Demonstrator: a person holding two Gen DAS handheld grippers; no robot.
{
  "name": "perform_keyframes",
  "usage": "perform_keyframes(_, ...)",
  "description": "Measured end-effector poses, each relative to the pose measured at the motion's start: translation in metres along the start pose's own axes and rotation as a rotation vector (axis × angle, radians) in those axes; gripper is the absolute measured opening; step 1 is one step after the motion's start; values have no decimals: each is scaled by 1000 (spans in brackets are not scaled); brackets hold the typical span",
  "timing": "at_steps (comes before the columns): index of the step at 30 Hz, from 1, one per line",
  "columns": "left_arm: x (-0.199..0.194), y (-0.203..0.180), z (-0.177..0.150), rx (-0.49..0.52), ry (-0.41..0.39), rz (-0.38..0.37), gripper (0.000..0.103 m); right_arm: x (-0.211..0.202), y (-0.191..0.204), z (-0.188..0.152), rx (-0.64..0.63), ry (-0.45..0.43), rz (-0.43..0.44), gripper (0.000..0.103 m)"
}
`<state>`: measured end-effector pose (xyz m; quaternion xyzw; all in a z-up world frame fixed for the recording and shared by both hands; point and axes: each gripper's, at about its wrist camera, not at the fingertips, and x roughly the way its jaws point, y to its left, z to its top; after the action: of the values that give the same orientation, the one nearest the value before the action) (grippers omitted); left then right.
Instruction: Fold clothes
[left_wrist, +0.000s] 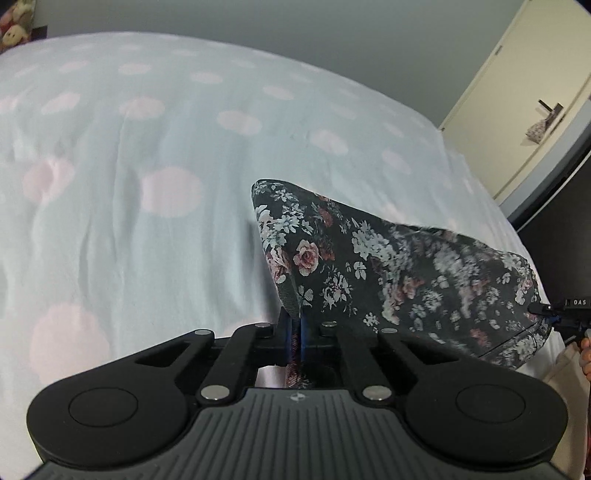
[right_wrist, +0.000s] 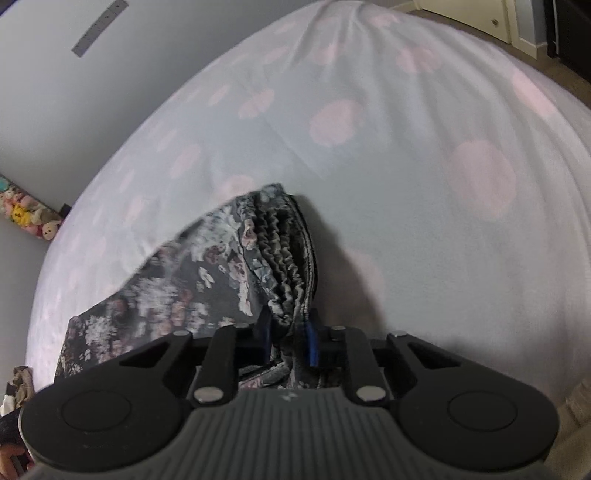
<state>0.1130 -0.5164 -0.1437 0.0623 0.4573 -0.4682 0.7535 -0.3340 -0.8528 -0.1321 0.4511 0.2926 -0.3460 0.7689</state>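
Note:
A dark floral garment (left_wrist: 399, 273) hangs stretched between my two grippers above the bed. My left gripper (left_wrist: 296, 325) is shut on one corner of it, the cloth pinched between the blue pads. The garment runs right to my right gripper (left_wrist: 543, 310), whose tip shows at the far right edge, shut on the other end. In the right wrist view my right gripper (right_wrist: 290, 328) is shut on the gathered elastic waistband (right_wrist: 284, 251) of the garment (right_wrist: 177, 295), which trails off to the left.
The bed sheet (left_wrist: 147, 184), pale with pink dots, lies under both grippers and also fills the right wrist view (right_wrist: 424, 184). A cream wardrobe door (left_wrist: 524, 92) stands at the right. Stuffed toys (right_wrist: 29, 218) sit by the wall at the left.

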Motion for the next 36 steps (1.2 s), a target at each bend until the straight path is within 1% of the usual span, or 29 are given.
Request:
perform_keyframes(3, -27, 5, 1, 34, -15, 17, 2, -16, 18, -6, -18, 2, 34, 18)
perform_keyframes(6, -63, 24, -4, 33, -26, 39, 2, -25, 43, -22, -40, 9, 85, 17)
perform_keyframes(8, -88, 39, -12, 37, -38, 77, 2, -27, 63, -37, -54, 22, 121, 17)
perform_keyframes(13, -159, 88, -42, 9, -55, 153, 2, -31, 115, -94, -86, 68, 223, 17)
perform_keyframes(15, -188, 106, -60, 6, -54, 183, 2, -33, 134, -120, -88, 80, 261, 17)
perform_keyframes(18, -225, 130, -81, 8, -43, 223, 2, -34, 162, -163, -98, 102, 305, 17)
perform_keyframes(21, -250, 154, -100, -5, -33, 258, 2, -33, 187, -207, -106, 126, 342, 17)
perform_keyframes(23, -258, 165, -111, -13, -26, 278, 2, -29, 200, -231, -125, 136, 340, 17)
perform_keyframes(27, -253, 178, -127, 5, 10, 303, 2, -29, 213, -274, -126, 146, 315, 17)
perform_keyframes(31, -240, 182, -139, 49, 26, 356, 3, -26, 216, -289, -151, 118, 233, 16)
perform_keyframes(36, -227, 186, -148, 37, 36, 404, 4, -19, 216, -298, -187, 119, 145, 17)
